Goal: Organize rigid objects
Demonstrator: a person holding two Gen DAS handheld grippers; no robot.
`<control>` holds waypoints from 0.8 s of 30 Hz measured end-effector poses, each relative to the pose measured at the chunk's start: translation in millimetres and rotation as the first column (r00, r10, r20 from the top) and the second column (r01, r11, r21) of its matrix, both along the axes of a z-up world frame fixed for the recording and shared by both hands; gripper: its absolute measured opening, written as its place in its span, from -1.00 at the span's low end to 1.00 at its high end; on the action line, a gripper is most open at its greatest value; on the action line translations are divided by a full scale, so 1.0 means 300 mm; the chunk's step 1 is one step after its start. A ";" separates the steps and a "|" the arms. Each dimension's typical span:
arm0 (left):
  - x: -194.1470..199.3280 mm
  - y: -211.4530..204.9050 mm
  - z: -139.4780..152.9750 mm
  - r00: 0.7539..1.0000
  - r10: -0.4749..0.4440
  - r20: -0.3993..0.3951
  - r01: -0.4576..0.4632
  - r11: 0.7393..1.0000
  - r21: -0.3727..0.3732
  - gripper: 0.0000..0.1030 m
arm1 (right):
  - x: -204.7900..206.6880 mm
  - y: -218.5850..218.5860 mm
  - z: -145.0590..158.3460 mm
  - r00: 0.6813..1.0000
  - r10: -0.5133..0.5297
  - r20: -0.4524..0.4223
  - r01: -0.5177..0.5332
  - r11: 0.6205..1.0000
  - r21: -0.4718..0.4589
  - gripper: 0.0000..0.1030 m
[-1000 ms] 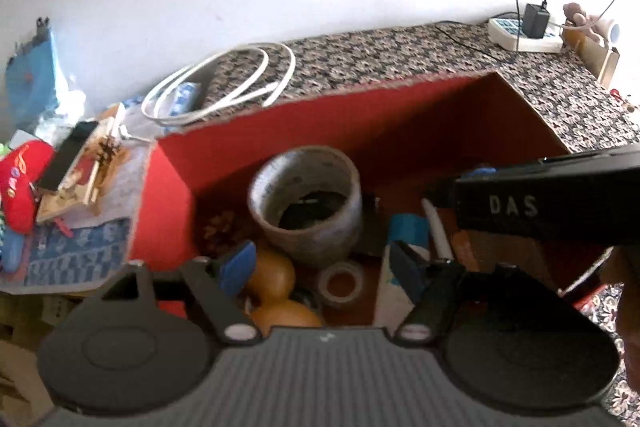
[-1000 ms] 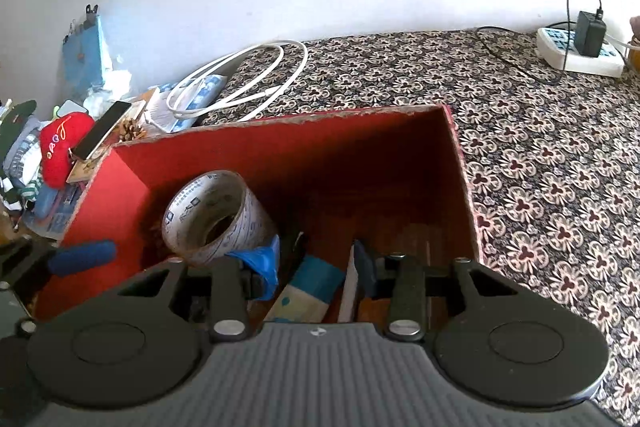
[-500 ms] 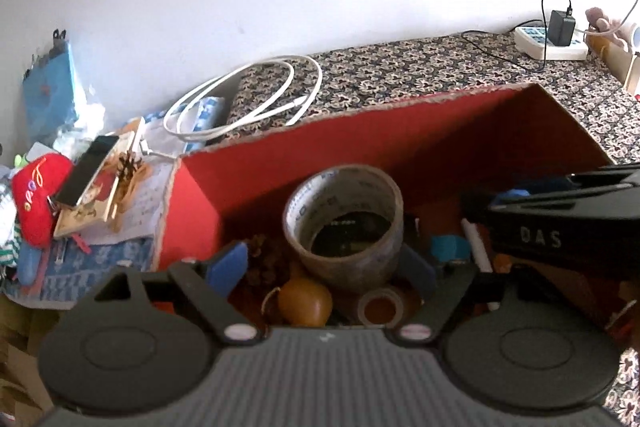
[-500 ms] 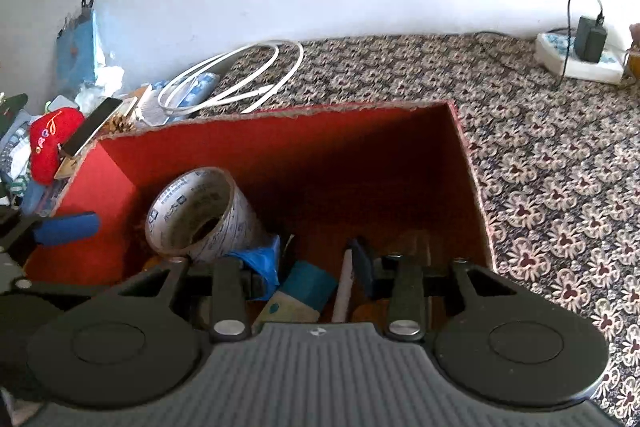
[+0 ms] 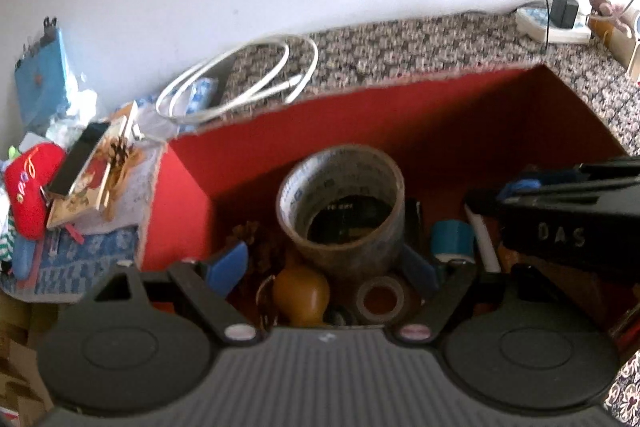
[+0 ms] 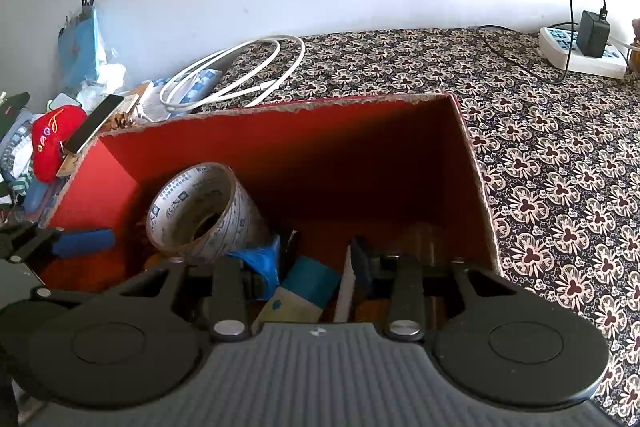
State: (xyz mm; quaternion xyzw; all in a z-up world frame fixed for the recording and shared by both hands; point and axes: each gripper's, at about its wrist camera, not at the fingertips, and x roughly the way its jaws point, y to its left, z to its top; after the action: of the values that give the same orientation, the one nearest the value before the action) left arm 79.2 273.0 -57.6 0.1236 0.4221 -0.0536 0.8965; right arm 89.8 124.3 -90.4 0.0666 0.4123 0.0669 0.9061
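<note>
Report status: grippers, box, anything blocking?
Left gripper open, just widened, facing big tape roll. Right gripper open, just narrowed, nothing gripped. Red box crowded.

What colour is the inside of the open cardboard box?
Red. The inner walls of the open cardboard box show best in the right wrist view.

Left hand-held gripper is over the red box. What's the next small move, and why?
Probably ease the left hand-held gripper forward toward the big tape roll. Its jaws have just been opening, hold nothing, and the roll stands just beyond them in the red box, seemingly narrow enough to fit.
</note>
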 end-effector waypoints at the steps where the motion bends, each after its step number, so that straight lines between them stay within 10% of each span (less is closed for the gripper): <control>1: 0.001 0.002 -0.005 1.000 0.005 -0.006 -0.005 1.000 -0.003 0.54 | 0.001 -0.001 0.000 1.000 0.000 -0.001 0.000 1.000 0.001 -0.60; 24: 0.010 0.030 0.000 0.999 0.042 -0.019 -0.043 0.995 -0.088 0.61 | 0.012 -0.007 -0.008 1.000 0.005 -0.020 -0.005 1.000 0.002 -0.63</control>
State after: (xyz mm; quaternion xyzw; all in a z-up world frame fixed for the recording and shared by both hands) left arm 82.3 282.1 -57.7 0.0743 0.4297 -0.0543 0.8983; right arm 93.5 122.3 -92.9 0.0673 0.4214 0.0689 0.9018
